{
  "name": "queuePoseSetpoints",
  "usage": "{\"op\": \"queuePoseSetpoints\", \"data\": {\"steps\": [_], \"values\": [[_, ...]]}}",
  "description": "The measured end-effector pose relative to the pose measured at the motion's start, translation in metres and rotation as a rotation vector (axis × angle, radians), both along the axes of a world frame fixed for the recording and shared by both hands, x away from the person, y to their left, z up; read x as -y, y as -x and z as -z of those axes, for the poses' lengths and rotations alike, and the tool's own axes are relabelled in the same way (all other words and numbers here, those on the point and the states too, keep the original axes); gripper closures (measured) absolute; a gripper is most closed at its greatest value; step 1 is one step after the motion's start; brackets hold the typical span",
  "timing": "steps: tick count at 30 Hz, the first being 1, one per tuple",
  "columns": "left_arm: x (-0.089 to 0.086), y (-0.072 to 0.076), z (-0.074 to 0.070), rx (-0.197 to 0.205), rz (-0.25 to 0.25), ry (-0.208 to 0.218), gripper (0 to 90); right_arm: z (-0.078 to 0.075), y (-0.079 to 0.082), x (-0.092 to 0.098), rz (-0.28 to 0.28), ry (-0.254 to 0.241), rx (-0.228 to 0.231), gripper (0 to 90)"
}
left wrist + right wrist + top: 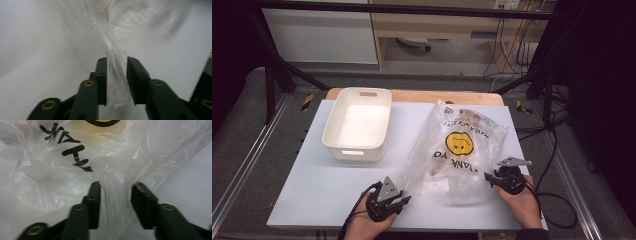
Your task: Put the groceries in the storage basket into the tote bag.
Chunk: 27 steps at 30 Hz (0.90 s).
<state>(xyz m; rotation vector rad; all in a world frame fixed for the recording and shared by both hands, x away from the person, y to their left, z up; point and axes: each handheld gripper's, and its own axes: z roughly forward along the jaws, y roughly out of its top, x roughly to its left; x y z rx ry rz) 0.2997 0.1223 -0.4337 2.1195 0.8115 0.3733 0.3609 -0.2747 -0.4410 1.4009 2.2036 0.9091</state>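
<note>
A clear plastic bag with a yellow smiley face and black lettering lies crumpled on the right half of the white table. My left gripper sits at the bag's near left corner. In the left gripper view a twisted strip of the bag runs loosely between the parted jaws of that gripper. My right gripper is at the bag's near right edge. In the right gripper view a fold of the bag hangs between the jaws of this gripper, which stand apart and do not press on it.
An empty white bin with handle slots stands on the left half of the table, toward the back. A wooden edge shows behind the white top. Black frame bars and cables run along both sides.
</note>
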Motion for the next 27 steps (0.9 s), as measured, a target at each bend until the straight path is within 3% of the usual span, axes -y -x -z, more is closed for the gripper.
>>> {"op": "queuePoseSetpoints", "data": {"steps": [3, 8, 13, 19, 27], "values": [[-0.006, -0.006, -0.001, 0.001, -0.049, 0.009, 51.7, 0.001, 0.000, -0.003, 0.004, -0.008, -0.010, 38.4], [-0.014, -0.014, -0.004, 0.008, -0.099, 0.035, 38.3, 0.003, 0.002, -0.006, 0.014, -0.012, -0.009, 24.1], [-0.015, -0.024, -0.008, 0.024, -0.104, 0.073, 33.8, 0.003, 0.003, -0.007, 0.016, -0.012, -0.004, 17.6], [-0.008, -0.042, -0.010, 0.005, -0.100, 0.100, 32.9, 0.003, 0.005, -0.009, 0.020, -0.009, 0.004, 11.7], [0.009, -0.063, -0.003, 0.017, -0.133, 0.040, 36.2, 0.000, 0.013, -0.015, 0.003, -0.005, 0.012, 6.5]]}}
